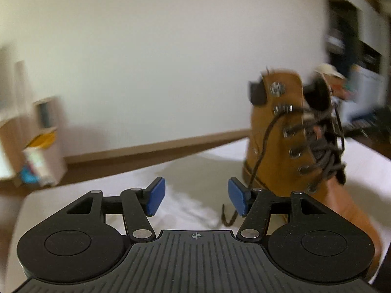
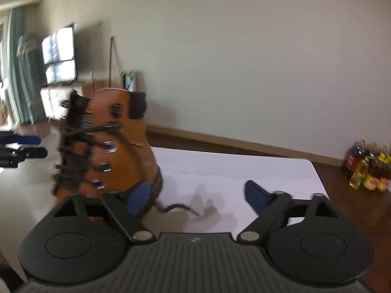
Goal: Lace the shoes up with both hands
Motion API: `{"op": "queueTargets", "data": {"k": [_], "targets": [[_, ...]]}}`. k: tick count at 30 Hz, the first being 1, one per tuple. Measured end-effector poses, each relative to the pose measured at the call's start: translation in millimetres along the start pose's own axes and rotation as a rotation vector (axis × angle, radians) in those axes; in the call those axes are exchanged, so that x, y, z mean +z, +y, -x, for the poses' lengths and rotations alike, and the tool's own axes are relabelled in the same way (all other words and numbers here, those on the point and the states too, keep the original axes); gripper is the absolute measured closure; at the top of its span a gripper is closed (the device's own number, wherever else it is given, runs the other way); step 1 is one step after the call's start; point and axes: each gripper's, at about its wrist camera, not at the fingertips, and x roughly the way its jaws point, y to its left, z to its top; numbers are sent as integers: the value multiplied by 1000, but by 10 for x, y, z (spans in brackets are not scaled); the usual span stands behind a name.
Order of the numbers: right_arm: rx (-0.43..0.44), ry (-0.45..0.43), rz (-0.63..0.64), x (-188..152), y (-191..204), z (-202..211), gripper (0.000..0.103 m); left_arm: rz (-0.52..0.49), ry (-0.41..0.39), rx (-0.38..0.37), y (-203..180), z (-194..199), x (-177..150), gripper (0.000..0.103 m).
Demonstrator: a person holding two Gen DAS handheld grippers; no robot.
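While both grippers' fingers point(image 1: 156, 196) point(image 2: 256, 195) stand spread and empty, the boot point(image 1: 281, 131) sits upright.

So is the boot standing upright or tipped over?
Upright: the boot stands on its sole on the white table, its laced shaft pointing up.

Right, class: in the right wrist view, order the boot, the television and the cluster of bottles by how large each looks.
1. Boot, largest, though it is nearest the camera.
2. Television.
3. Bottles on the floor; close to the television in apparent size, so that order is unsure.
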Motion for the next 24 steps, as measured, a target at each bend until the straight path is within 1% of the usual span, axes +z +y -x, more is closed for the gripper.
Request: {"op": "queueTargets", "data": {"k": [2, 3, 4, 6, 7, 8, 10, 11, 13, 15, 16, 18, 19, 20, 22, 23, 24], "targets": [[37, 0, 61, 44, -97, -182, 15, -73, 2, -45, 36, -148, -25, 42], [64, 1, 114, 52, -127, -288, 15, -105, 6, -68, 55, -211, -37, 42], [122, 20, 158, 47, -135, -368, 15, -136, 9, -91, 73, -275, -50, 43], [251, 62, 242, 33, -145, -520, 25, -175, 32, -137, 82, -336, -73, 44], [309, 86, 256, 24, -144, -537, 27, -205, 66, -190, 67, -344, -90, 45], [366, 110, 265, 15, -142, -544, 27, -223, 82, -214, 31, -302, -101, 49], [404, 120, 287, -17, -111, -459, 25, -252, 102, -255, -38, -197, -107, 47], [453, 133, 302, -42, -90, -365, 24, -270, 111, -273, -91, -105, -112, 49], [511, 129, 303, -91, -66, -190, 21, -264, 110, -300, -121, -4, -117, 48], [560, 122, 295, -157, -26, -27, 19, -246, 88, -321, -151, 128, -124, 47], [577, 120, 294, -193, 6, 37, 17, -232, 68, -317, -170, 207, -123, 45], [595, 112, 305, -262, 74, 154, 17, -225, 33, -252, -198, 298, -111, 43], [582, 107, 312, -272, 89, 175, 17, -206, 20, -202, -175, 300, -92, 42], [544, 97, 321, -294, 111, 210, 16, -194, 7, -132, -139, 271, -58, 42], [496, 74, 308, -332, 108, 271, 16, -242, 15, -50, -114, 140, -11, 42], [478, 61, 299, -347, 101, 301, 15, -260, 18, -24, -108, 102, -2, 42], [461, 48, 291, -361, 94, 332, 14, -286, 24, -34, -116, 69, -15, 42]]}}
